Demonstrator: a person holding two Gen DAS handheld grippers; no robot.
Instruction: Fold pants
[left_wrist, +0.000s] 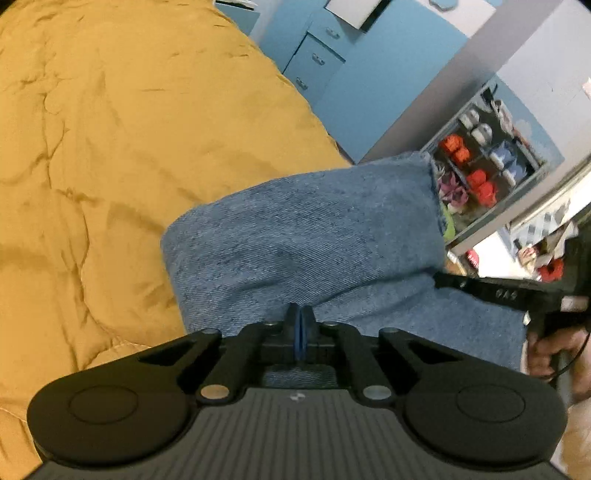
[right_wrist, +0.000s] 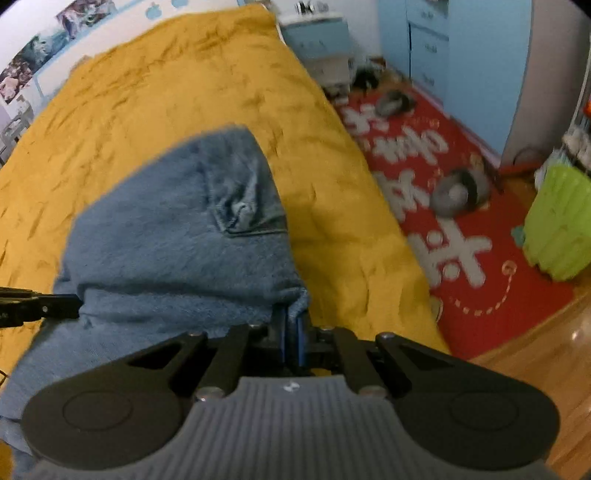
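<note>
Jeans: blue denim jeans (left_wrist: 303, 236) lie on the mustard bedspread (left_wrist: 110, 147) — centre, toward 4 o'clock.
Left gripper (left_wrist: 300, 314): fingers pinching denim.
Right gripper (right_wrist: 291, 314): fingers pinching the jeans' edge — 6 o'clock.

You get soft, even indoor light, heavy fisheye bending with dark corners, and motion blur worst across the right-wrist view

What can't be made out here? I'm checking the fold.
- Left wrist view: the jeans near edge, hidden by the left tool.
- Right wrist view: the jeans' lower left, cut off by the frame; the rug lettering, blurred.
</note>
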